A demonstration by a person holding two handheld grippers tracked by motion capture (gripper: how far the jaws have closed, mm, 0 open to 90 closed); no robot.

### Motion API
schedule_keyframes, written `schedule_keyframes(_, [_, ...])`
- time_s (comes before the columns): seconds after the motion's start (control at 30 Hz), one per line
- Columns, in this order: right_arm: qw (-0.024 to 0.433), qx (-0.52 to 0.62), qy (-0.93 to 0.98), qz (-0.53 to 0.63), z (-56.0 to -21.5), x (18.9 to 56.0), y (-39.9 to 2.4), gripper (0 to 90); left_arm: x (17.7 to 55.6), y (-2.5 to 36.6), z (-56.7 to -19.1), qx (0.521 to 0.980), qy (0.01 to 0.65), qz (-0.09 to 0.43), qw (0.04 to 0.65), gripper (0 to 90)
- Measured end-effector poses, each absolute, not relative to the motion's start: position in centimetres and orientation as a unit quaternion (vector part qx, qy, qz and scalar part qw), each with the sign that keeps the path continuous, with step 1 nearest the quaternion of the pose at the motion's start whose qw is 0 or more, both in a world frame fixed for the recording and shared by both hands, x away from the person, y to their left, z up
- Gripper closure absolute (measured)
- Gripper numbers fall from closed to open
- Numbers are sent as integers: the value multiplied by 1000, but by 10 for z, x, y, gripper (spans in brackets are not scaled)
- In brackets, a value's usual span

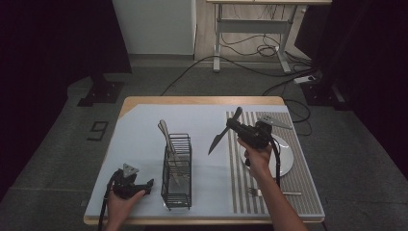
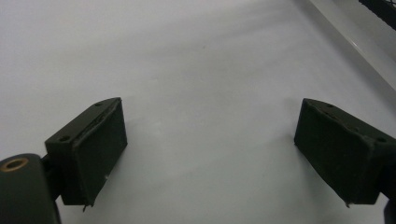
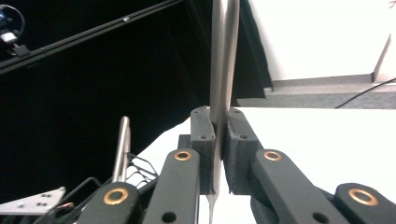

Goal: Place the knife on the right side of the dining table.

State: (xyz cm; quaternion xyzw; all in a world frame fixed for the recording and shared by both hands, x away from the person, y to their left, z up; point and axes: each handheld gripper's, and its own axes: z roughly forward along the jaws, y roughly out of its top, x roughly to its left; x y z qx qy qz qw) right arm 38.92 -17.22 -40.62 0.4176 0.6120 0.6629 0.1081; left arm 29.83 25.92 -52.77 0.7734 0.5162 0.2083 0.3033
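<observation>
My right gripper [image 1: 231, 124] hangs above the table between the wire caddy and the plate, shut on a table knife [image 1: 216, 142]. The blade slants down to the left and the handle end points up and back. In the right gripper view the knife [image 3: 223, 56] stands on edge, pinched between the pads of my right gripper [image 3: 219, 135]. The black wire caddy [image 1: 177, 168] holds a metal utensil [image 1: 166, 134] that leans back and left. My left gripper [image 1: 144, 186] rests at the table's front left. In the left gripper view my left gripper [image 2: 210, 140] stands open over the bare pale surface.
A white plate [image 1: 285, 156] lies on a striped placemat [image 1: 308, 192] at the right, partly behind my right hand. A fork [image 1: 274, 193] lies near the mat's front edge. The caddy's corner [image 2: 380, 7] is beyond the left gripper. A desk frame and cables stand behind the table.
</observation>
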Motion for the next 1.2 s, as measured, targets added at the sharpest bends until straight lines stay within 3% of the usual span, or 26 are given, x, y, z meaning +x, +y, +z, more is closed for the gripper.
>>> schedule_keyframes(0.3, [148, 435, 607, 648, -405, 407, -184, 836, 298, 259, -528, 774, 516, 209, 303, 89])
schedule_keyframes(1.2, [209, 496, 578, 613, -427, 457, -216, 836, 298, 259, -528, 774, 516, 208, 304, 89])
